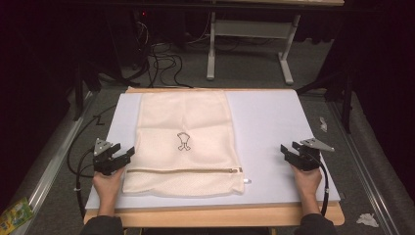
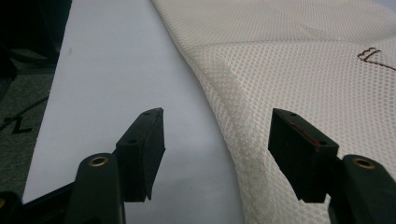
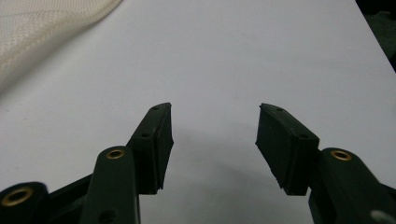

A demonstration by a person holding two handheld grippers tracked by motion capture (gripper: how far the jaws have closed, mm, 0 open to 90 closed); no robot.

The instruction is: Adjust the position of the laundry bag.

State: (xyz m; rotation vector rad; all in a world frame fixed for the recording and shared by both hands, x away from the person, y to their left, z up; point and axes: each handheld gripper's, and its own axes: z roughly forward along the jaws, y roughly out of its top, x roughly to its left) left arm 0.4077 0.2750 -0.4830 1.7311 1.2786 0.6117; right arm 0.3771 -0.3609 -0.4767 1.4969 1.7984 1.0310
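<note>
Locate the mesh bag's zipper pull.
High view: the zipper pull lies at the mesh bag's near right corner, on the white mat, between both grippers.

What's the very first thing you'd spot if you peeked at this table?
The big cream mesh bag lying flat in the middle of the white table, with a small dark drawing on it and a zip running along its near edge. Then the two black grippers: the left gripper sits open right beside the bag's left edge, and the right gripper sits open over bare table, well apart from the bag.
</note>
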